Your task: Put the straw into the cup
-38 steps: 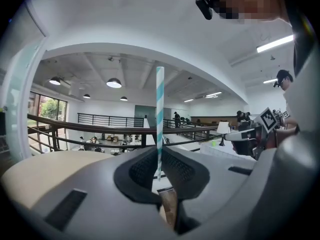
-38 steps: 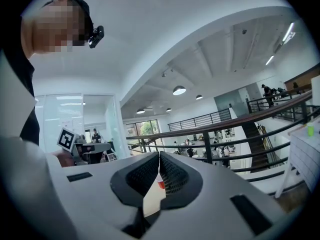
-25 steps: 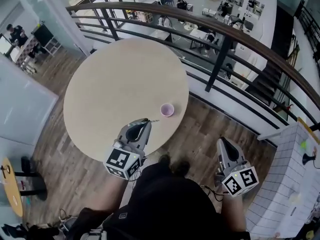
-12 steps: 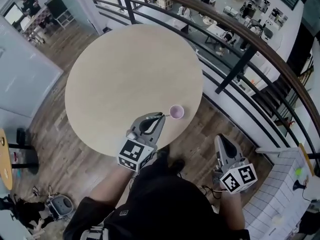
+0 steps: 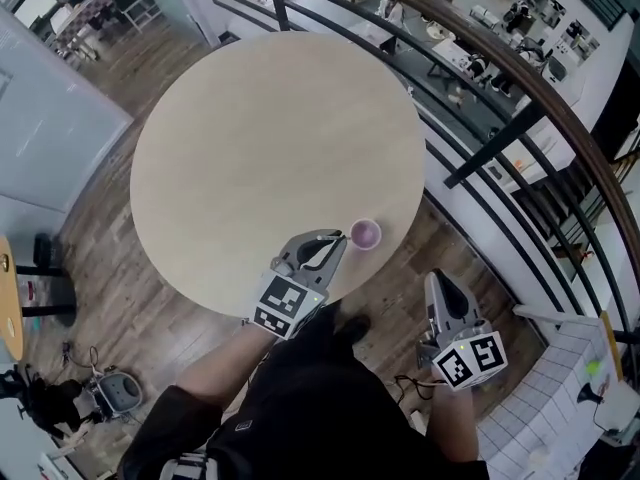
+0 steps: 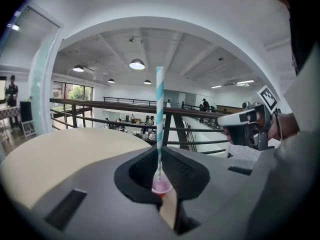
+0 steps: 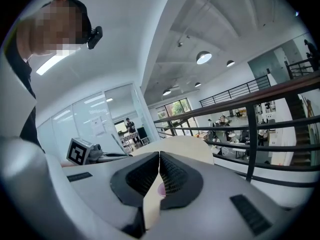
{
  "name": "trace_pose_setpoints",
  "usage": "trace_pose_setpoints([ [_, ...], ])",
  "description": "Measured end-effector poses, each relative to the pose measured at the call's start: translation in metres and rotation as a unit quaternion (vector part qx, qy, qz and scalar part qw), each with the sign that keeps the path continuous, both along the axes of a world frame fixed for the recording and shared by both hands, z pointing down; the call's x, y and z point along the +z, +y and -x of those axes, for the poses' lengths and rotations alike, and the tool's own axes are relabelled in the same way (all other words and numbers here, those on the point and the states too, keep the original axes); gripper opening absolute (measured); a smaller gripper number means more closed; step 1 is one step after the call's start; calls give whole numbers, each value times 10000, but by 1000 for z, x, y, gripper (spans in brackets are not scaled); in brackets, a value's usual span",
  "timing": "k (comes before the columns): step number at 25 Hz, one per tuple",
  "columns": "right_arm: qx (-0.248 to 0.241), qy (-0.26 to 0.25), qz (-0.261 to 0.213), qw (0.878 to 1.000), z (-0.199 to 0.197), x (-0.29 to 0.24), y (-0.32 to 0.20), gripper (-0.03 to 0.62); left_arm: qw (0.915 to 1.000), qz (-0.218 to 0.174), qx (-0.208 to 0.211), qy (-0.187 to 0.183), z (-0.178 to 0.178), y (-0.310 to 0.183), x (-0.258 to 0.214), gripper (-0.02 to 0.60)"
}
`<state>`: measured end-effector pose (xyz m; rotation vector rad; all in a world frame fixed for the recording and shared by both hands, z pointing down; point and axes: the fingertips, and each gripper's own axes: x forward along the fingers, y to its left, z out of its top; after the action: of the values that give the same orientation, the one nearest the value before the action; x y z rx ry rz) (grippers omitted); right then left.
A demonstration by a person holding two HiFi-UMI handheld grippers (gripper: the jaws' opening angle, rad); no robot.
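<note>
Round tabletop (image 5: 250, 148) beside a mezzanine railing. Left gripper (image 5: 335, 240) pinches the striped straw (image 6: 159, 114) low down, upright (probably light, crushable paper, so keep the grip gentle). Small cup (image 5: 365, 234) just beyond, near the tabletop edge, likely tippy. Right gripper (image 5: 436, 282) pressed together, empty.

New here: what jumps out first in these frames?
A striped straw stands upright, clamped in the left gripper, beside a small pink cup at the near edge of the round table. The right gripper is shut and empty, off the table.
</note>
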<state>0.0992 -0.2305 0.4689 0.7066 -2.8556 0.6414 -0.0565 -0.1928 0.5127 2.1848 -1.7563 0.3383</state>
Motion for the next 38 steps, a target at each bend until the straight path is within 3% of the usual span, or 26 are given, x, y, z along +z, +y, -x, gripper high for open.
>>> trace_pose_setpoints([
  [3,0,13,85,10000,8,14,6,21,9998,120,61,144,0,0,18,29],
  [9,-12,139,356,9993,6,33,-49,21,9983,459,218,291,-17,-67,47,29],
  [20,114,295,570,9979,-7,60,-42,21,9945,866,443,395,-31,-81,98,29],
  [32,68,445,636,9970,-17,73,-40,21,9921,1121,416,381,-36,-88,134,29],
  [38,38,455,622,9970,-12,69,-32,21,9868,1368,624,604,-39,-84,140,31],
])
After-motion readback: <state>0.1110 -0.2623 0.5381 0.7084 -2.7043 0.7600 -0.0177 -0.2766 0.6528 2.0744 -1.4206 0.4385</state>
